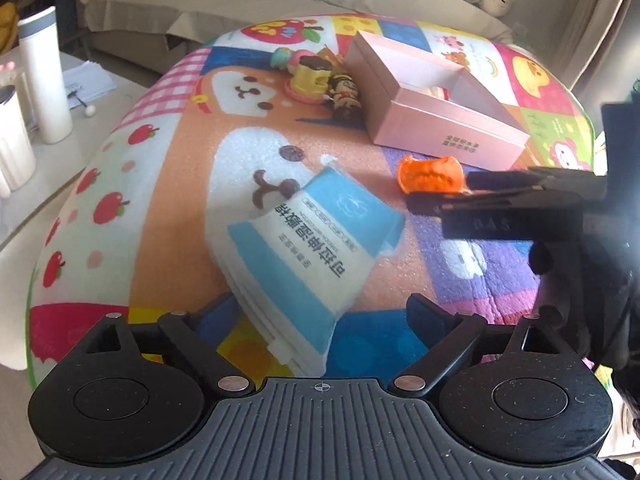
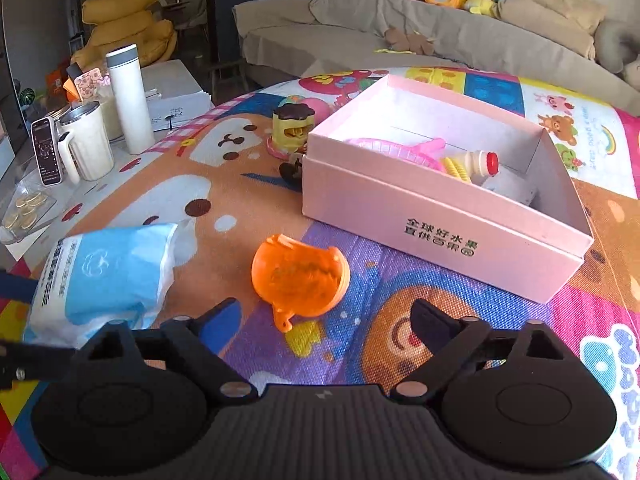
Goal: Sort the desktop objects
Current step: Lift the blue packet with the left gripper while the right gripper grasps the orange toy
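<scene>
**A:** What lies on the worktop (image 2: 400,288), and where?

**B:** A bright cartoon play mat covers it. A soft blue and white wipes pack (image 1: 308,240) lies flat just ahead of the left hand-held gripper (image 1: 320,312). An orange plastic toy (image 2: 300,280) lies on its side just ahead of the right hand-held gripper (image 2: 324,316). Beyond it stands an open pink cardboard box (image 2: 420,220), already holding a small red-capped bottle (image 2: 480,166) and a pink toy racket (image 2: 384,151). A yellow toy figure (image 2: 290,132) stands just left of the box.

**A:** Are the grippers holding anything?

**B:** No. Both have their jaws spread wide and empty. The pack's near end reaches between the left fingers, but they do not press it.

**A:** How would these things handle?

**B:** The pack looks squashy and slick, probably light; pinching across its narrow width near the middle should keep it from sagging. The orange toy looks like thin, hard, hollow plastic, likely to skid or roll; gripping across its rounded body seems safer than taking the small tab.
</scene>
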`<state>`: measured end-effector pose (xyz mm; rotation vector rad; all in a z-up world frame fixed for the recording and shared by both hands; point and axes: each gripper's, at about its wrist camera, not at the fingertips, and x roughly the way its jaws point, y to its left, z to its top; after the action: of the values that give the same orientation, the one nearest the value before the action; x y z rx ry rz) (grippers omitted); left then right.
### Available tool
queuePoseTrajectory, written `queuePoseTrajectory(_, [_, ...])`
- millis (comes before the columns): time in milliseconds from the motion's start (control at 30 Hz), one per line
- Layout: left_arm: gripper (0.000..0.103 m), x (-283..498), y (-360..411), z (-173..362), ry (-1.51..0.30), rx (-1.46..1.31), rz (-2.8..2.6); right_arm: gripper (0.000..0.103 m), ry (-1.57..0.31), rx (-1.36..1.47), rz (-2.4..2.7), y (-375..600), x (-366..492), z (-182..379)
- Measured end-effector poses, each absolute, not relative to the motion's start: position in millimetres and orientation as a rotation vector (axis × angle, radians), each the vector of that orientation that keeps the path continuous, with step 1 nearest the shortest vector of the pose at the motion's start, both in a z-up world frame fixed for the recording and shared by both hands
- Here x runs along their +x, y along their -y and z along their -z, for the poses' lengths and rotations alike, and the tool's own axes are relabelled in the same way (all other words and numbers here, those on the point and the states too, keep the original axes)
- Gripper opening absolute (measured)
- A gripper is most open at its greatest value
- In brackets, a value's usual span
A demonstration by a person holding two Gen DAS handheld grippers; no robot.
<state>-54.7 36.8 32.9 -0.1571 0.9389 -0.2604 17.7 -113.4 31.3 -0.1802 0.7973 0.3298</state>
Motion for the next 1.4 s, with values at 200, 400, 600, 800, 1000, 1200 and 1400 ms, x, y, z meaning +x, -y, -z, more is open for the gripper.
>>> queuePoseTrajectory(200, [0.096, -68.5, -15.3, -44.8, -0.929, -0.141, 0.425, 0.071, -0.815, -0.182, -0.298, 105.2, 33.8, -34.1])
queuePoseTrajectory(400, [0.101, -80.0, -9.3, -64.6, -0.789, 0.035, 0.292, 0.072, -0.832, -0.180, -0.240, 121.8, 34.0, -33.2])
queuePoseTrajectory(600, [0.101, -43.2, 0.4, -42.1, -0.841, 0.019, 0.188, 0.075, -0.836, -0.123, -0.265, 133.4, 30.4, -42.3])
queuePoseTrajectory(800, [0.100, -25.6, 8.3, -25.1, -0.839, 0.056, 0.143, 0.075, -0.857, -0.137, -0.261, 124.6, 39.8, -41.0])
queuePoseTrajectory(1000, [0.093, -23.2, -17.5, -26.4, -0.837, 0.035, 0.045, 0.075, -0.862, -0.135, -0.259, 124.6, 50.4, -34.9])
queuePoseTrajectory(1200, [0.094, -16.5, -41.3, -26.0, -0.865, -0.024, -0.019, 0.063, -0.859, -0.139, -0.289, 120.1, 53.0, -34.5])
queuePoseTrajectory(1400, [0.096, -15.7, -38.5, -22.5, -0.877, -0.043, -0.022, 0.046, -0.879, -0.142, -0.329, 115.9, 49.5, -35.4])
